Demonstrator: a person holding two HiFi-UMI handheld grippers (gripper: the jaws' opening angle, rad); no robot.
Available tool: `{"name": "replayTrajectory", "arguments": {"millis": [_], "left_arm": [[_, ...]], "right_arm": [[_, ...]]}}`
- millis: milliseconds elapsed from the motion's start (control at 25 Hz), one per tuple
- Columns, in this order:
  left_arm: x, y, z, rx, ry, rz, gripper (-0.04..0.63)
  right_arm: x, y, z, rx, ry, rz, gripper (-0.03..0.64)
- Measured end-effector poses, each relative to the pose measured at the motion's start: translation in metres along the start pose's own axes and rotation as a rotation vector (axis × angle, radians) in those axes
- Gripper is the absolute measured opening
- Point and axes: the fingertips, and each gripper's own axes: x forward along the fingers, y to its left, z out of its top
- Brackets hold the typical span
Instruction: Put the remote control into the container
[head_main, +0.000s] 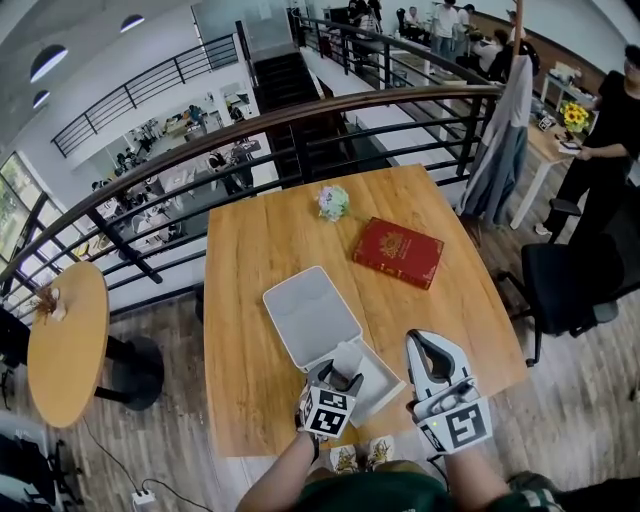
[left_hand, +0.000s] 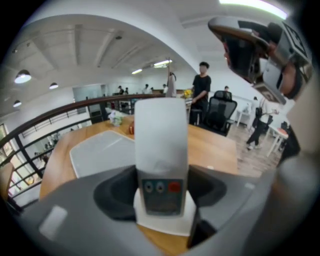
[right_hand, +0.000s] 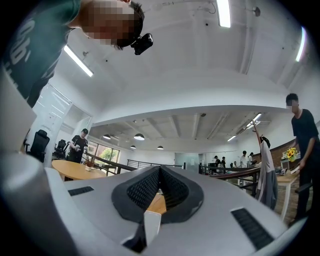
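A pale grey remote control (left_hand: 161, 145) with two small buttons and a red one stands upright between my left gripper's jaws, which are shut on its lower end. In the head view the left gripper (head_main: 341, 380) holds the remote control (head_main: 347, 357) just over the shallow white container (head_main: 386, 388) near the table's front edge. The container's flat white lid (head_main: 308, 314) lies joined behind it, and the lid (left_hand: 100, 150) also shows in the left gripper view. My right gripper (head_main: 424, 342) hovers to the container's right, shut and empty. In its own view the right gripper (right_hand: 159, 172) has its tips touching.
On the wooden table (head_main: 260, 250) lie a red book (head_main: 398, 252) and a small flower bunch (head_main: 333, 202) farther back. A black railing (head_main: 300, 120) runs behind the table. A black office chair (head_main: 570, 285) stands to the right, a round table (head_main: 65, 340) to the left.
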Motion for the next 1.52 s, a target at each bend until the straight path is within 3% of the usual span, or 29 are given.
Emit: {"name": "replayTrajectory", "arguments": {"millis": [200, 560, 800, 1200, 1520], "left_arm": [[0.017, 0.002, -0.015, -0.009, 0.105, 0.016, 0.287], [0.039, -0.012, -0.036, -0.006, 0.224, -0.023, 0.287], [0.049, -0.013, -0.047, -0.002, 0.305, -0.006, 0.287], [0.059, -0.003, -0.069, 0.009, 0.355, 0.047, 0.29], [0.067, 0.005, -0.076, 0.11, 0.372, 0.119, 0.293]], "right_arm": [[0.0, -0.001, -0.006, 0.007, 0.011, 0.0, 0.018], [-0.004, -0.009, -0.011, 0.014, 0.02, -0.015, 0.018], [-0.006, -0.011, -0.01, 0.016, 0.018, -0.015, 0.018], [-0.011, -0.016, -0.016, 0.018, 0.032, -0.023, 0.018], [-0.009, -0.015, -0.015, 0.016, 0.026, -0.023, 0.018]]}}
